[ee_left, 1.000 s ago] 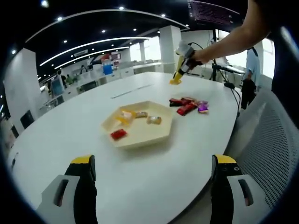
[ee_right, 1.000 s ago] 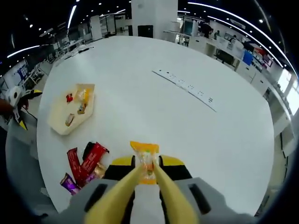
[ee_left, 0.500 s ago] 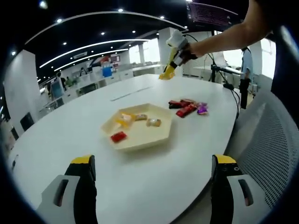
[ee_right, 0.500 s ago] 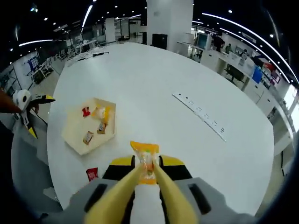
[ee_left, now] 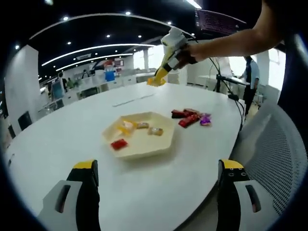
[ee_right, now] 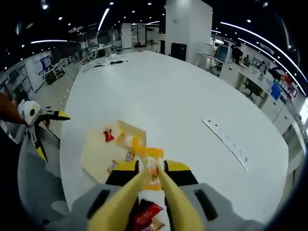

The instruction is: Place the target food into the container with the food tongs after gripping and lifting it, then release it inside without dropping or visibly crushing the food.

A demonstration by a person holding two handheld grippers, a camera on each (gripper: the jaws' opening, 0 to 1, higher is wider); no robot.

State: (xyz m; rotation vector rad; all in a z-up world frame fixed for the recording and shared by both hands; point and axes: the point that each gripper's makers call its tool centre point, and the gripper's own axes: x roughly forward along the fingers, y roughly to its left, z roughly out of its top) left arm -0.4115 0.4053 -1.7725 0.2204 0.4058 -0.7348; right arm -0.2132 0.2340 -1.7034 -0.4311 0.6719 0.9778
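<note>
A beige hexagonal tray [ee_left: 160, 144] lies on the white table and holds several wrapped snacks. In the left gripper view my left gripper [ee_left: 159, 166] is open and low at the near edge, with nothing between its jaws. My right gripper [ee_left: 174, 44], held in a person's hand, hovers high beyond the tray. It is shut on yellow food tongs [ee_right: 144, 187], which pinch an orange-yellow snack packet [ee_right: 150, 163] [ee_left: 156, 80]. In the right gripper view the packet hangs over the tray's [ee_right: 94, 155] near edge. The left gripper [ee_right: 34, 118] shows at the left there.
A pile of red and purple snack packets [ee_left: 190, 117] [ee_right: 147, 215] lies to the right of the tray near the table edge. A grey power strip [ee_right: 226, 143] is set into the table. Mesh chair backs [ee_left: 281, 159] stand by the table's rim. Office desks fill the background.
My right gripper has carried the packet in the tongs from beyond the snack pile leftward and higher, to over the tray. My left gripper has stayed open and nearly still.
</note>
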